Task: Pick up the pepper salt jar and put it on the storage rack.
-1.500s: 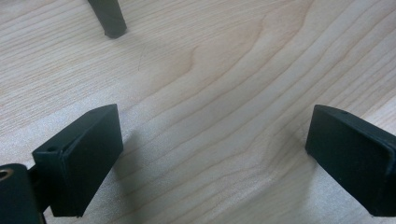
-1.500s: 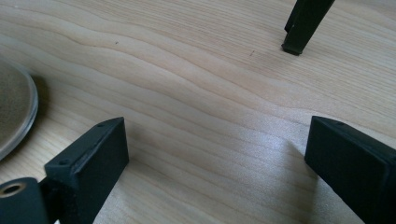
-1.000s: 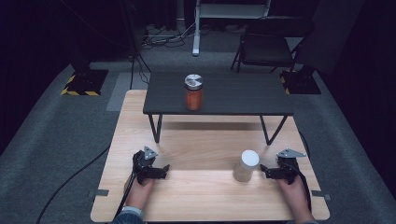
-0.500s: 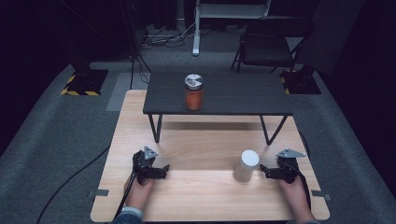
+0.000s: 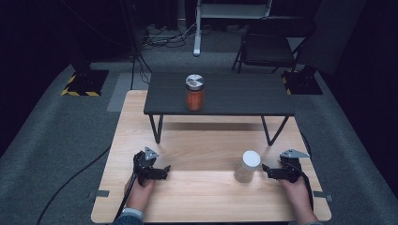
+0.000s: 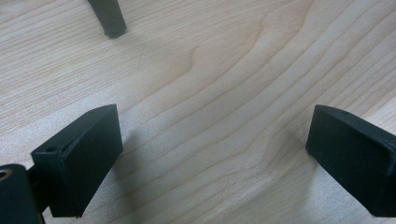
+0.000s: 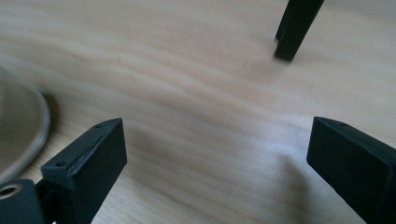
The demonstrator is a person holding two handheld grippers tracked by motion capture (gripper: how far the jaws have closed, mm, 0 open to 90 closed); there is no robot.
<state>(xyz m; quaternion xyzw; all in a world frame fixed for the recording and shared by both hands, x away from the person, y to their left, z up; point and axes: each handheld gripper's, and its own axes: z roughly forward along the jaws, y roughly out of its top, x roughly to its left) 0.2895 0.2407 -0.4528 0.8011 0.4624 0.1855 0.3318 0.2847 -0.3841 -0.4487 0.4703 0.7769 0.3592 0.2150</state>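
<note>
A pale jar (image 5: 247, 167) with a white lid stands upright on the wooden tabletop (image 5: 206, 150), just beside the right tool (image 5: 265, 169), in front of its tips, and well apart from the left tool (image 5: 165, 169).

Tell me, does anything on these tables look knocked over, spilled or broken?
Nothing stands out. The white-lidded jar stands upright on the wooden table beside the right gripper, and the orange-filled jar stands upright on the small black table. Both grippers, the left gripper included, rest open with nothing between the jaws.
</note>
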